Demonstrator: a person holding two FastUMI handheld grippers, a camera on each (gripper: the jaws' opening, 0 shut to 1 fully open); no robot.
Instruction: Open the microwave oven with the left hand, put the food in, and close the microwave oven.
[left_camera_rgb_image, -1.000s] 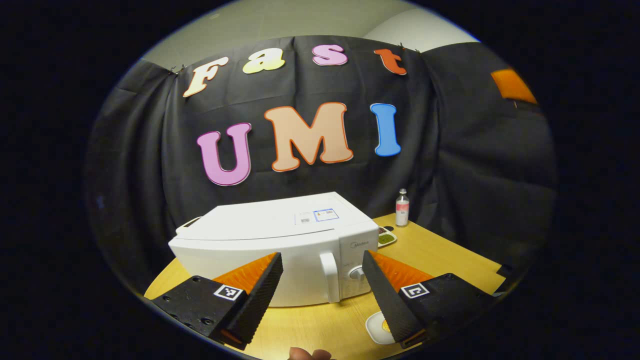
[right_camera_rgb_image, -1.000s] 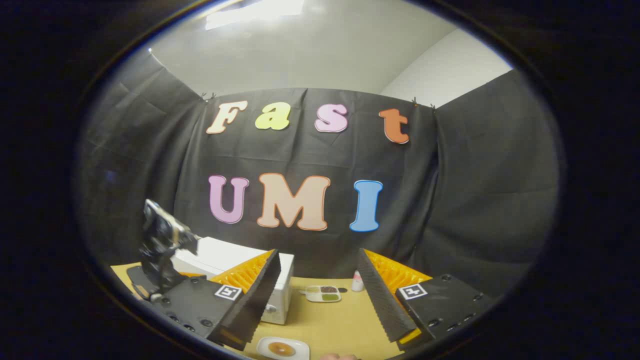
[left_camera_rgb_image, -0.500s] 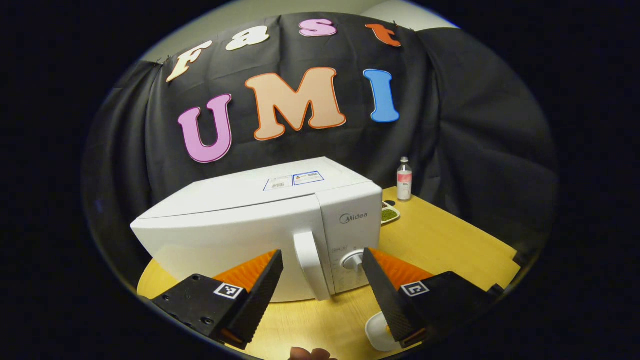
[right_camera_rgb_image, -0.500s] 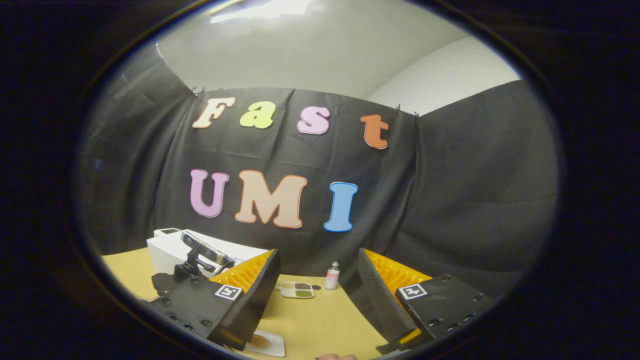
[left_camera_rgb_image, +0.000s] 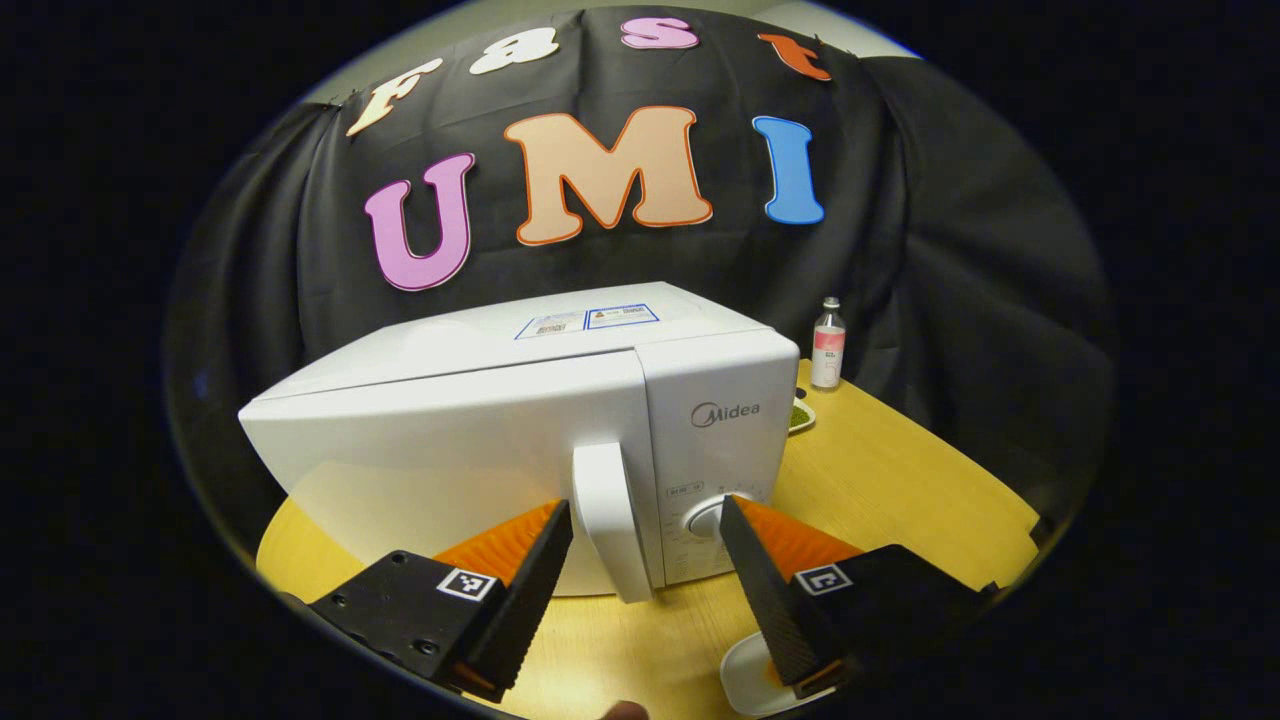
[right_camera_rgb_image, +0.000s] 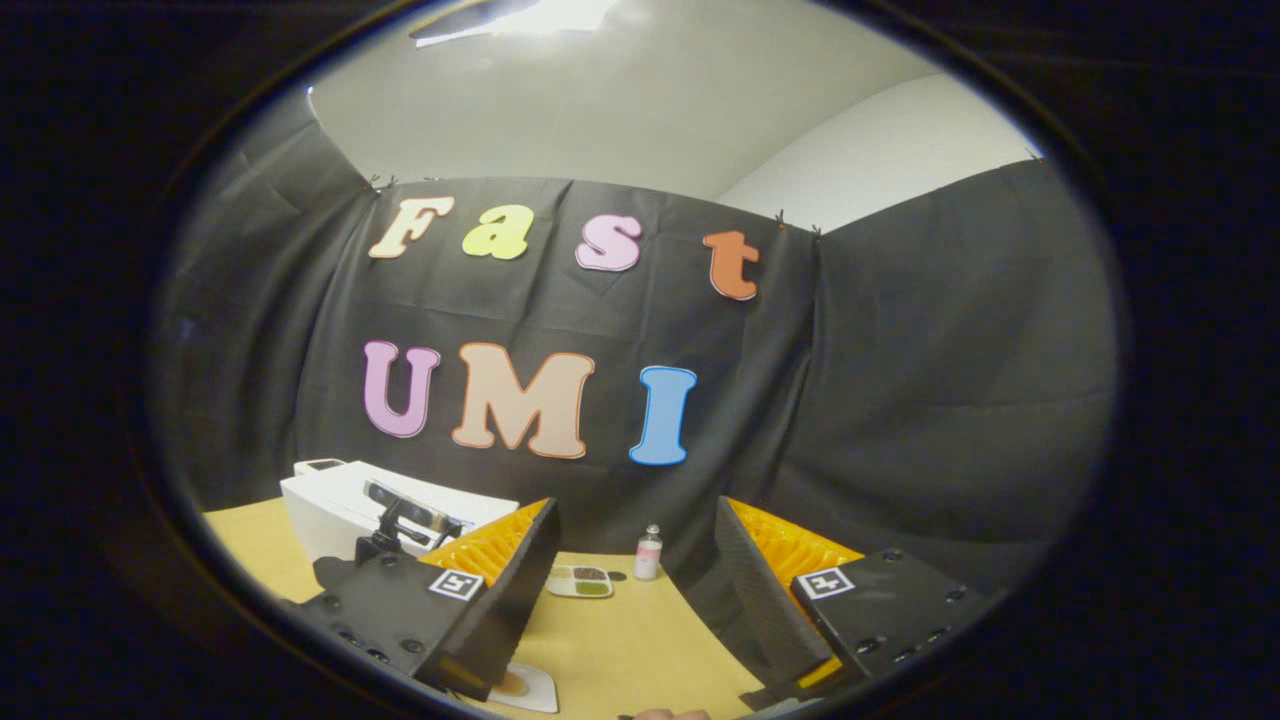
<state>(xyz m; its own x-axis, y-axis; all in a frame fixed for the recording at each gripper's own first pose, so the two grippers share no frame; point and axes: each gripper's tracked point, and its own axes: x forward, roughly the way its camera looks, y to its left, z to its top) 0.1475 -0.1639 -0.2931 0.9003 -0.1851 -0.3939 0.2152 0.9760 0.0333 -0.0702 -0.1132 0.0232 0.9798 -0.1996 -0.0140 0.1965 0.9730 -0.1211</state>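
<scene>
Left hand-held gripper closes in!
The left hand-held gripper (left_camera_rgb_image: 645, 525) has advanced on the white box-shaped microwave oven (left_camera_rgb_image: 520, 430), its upright white door handle (left_camera_rgb_image: 603, 520) now between the spread fingers.

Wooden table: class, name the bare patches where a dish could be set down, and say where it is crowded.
Free: the yellow wooden table right of the white microwave oven, in front of the small clear bottle. Crowded: the near edge, where the white food plate lies by the left tongs.

Both views were dim and strongly bowed by the fisheye toward their edges. In the right gripper view a ceiling light (right_camera_rgb_image: 545, 12) glared overhead. The microwave (left_camera_rgb_image: 520, 440) stood bright and sharp, casting soft shadow on the table (left_camera_rgb_image: 900, 490).
</scene>
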